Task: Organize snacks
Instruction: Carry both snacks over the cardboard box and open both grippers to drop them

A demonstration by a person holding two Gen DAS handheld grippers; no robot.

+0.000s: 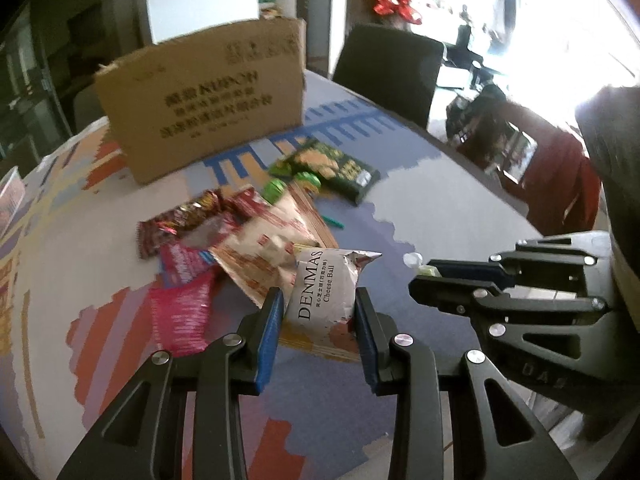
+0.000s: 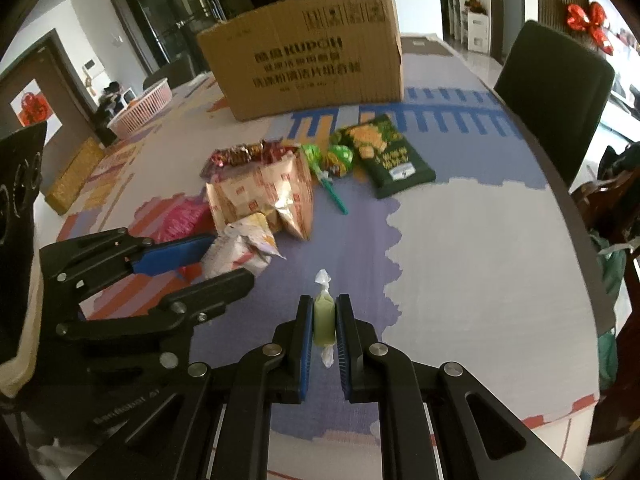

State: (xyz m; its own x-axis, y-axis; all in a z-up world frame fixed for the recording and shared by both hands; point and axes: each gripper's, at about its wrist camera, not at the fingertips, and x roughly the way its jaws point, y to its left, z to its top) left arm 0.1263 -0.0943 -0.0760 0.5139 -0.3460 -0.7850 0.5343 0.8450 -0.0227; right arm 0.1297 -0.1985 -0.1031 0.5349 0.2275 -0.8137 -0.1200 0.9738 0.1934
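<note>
A white "Cheese Ball" bag point(image 1: 328, 292) sits between the blue pads of my left gripper point(image 1: 318, 300), which is shut on it at the near edge of the snack pile. The right wrist view shows the same left gripper point(image 2: 232, 258) with the crumpled bag point(image 2: 240, 248) in it. My right gripper point(image 2: 324, 304) is shut on a small green wrapped candy point(image 2: 324, 316) just over the tablecloth. It appears at the right of the left wrist view too, as the right gripper point(image 1: 424, 274) with the candy point(image 1: 426, 269) at its tips.
A large cardboard box point(image 2: 312, 68) stands at the back of the table. In front of it lie a beige bag point(image 2: 260, 196), a pink packet point(image 2: 180, 216), red-brown packets point(image 2: 240, 156), green lollipops point(image 2: 336, 160) and a dark green cracker packet point(image 2: 392, 156). A dark chair point(image 2: 552, 92) stands at the right edge.
</note>
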